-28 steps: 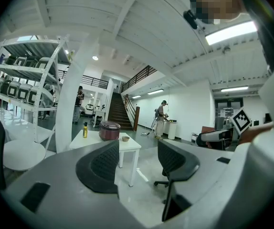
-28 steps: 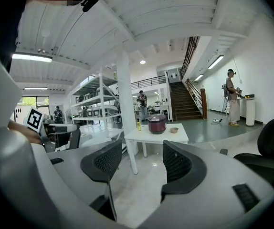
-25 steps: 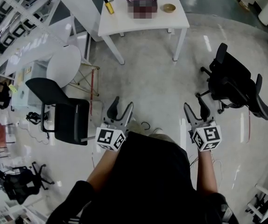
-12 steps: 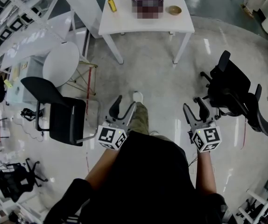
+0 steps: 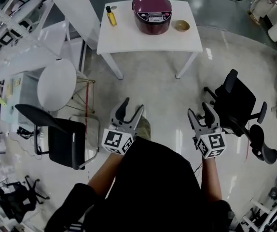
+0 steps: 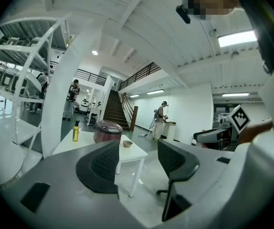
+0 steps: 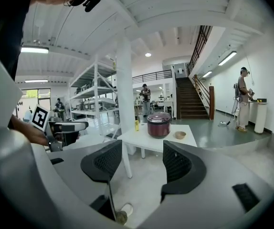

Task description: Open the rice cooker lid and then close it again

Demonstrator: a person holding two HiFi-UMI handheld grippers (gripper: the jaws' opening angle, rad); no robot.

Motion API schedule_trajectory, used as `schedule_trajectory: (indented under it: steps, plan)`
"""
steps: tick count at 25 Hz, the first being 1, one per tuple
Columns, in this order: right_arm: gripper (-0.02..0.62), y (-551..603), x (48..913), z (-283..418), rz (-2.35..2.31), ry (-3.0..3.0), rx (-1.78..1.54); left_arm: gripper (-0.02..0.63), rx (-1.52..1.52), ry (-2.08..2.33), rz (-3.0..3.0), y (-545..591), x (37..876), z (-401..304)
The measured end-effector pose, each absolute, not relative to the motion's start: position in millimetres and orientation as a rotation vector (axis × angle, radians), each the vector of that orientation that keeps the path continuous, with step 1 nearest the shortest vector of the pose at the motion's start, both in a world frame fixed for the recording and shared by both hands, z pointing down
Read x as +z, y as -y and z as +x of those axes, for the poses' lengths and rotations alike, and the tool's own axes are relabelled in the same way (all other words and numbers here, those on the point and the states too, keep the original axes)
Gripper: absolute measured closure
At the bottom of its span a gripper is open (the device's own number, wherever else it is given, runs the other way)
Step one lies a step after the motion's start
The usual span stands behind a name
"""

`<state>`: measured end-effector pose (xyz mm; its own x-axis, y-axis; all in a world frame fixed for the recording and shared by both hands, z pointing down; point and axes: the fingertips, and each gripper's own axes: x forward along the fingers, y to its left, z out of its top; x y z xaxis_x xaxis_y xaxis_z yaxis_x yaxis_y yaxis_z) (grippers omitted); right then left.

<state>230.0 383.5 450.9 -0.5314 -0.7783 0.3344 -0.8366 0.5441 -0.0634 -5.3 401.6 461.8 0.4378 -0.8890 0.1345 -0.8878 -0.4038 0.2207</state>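
Sitting on table: one closed rice cooker.

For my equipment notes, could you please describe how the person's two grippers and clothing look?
The left gripper and right gripper match: grey bodies, black curved jaws with textured faces, and a white cube with black square markers. The person wears a black top.

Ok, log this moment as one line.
stage: not yet at table | rice cooker: lid shut, on white table | left gripper: open, empty | right gripper: open, empty
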Motion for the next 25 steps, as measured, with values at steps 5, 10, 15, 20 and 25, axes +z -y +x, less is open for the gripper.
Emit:
schedule_trajectory:
  steps: [5,10,15,20,25]
  plan:
    - [0.359,-315.6,433.6,210.3,1.368,2.501,0.299,0.373,-0.024,1.491,2.496,-326.3,442.1,-14.0]
    - [0.359,-257.6,427.8,190.8,1.395,2.512,0.323,0.373,-0.036,1.471,2.516,-262.9,431.2,-28.8]
    - [0.359,-209.0,431.3,166.8,1.387,2.497,0.357,0.373,-0.023,1.478,2.507,-219.2,427.0,-53.0]
    - [0.359,-160.3,432.2,134.8,1.383,2.510,0.376,0.373,0.000,1.487,2.485,-184.0,432.7,-89.1]
    - [0.359,-124.6,436.9,111.8,1.397,2.480,0.372,0.373,-0.030,1.487,2.467,-151.3,437.4,-117.5]
